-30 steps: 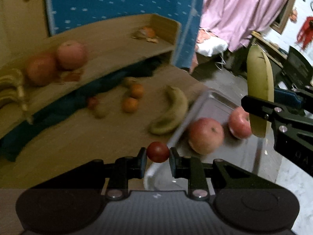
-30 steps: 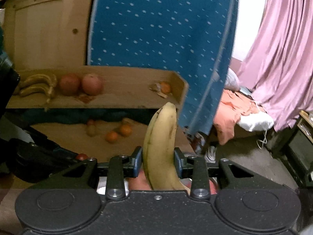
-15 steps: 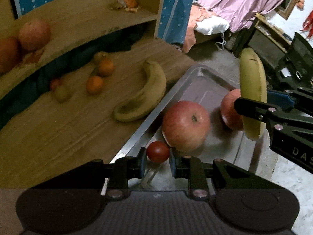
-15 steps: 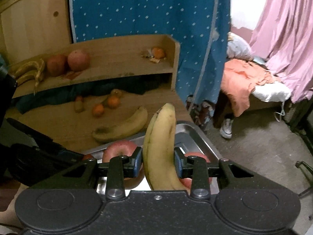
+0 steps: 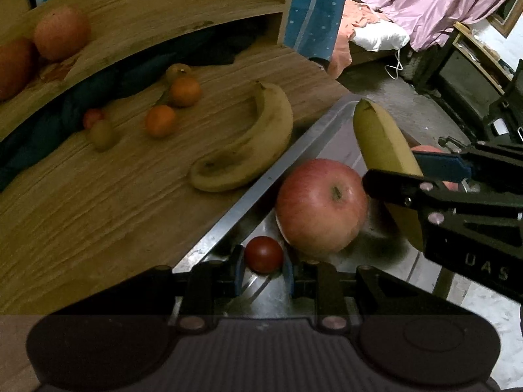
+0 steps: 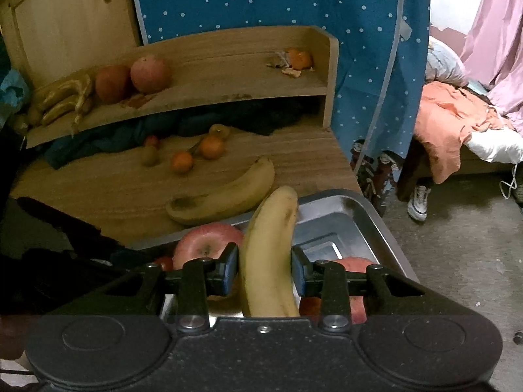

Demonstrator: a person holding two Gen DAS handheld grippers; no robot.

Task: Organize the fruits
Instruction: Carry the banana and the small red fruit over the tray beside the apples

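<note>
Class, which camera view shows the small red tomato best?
The left wrist view: the tomato sits whole between the left hand-held gripper fingers. The right wrist view shows only a red sliver beside the apple.

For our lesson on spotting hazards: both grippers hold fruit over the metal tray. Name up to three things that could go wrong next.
1. The small red fruit is round; dropped beside the large apple, it may roll across the tray.
2. The right gripper pinches the banana midway, so it could pivot and knock the apples.
3. The left gripper works close by; the two may collide.
</note>
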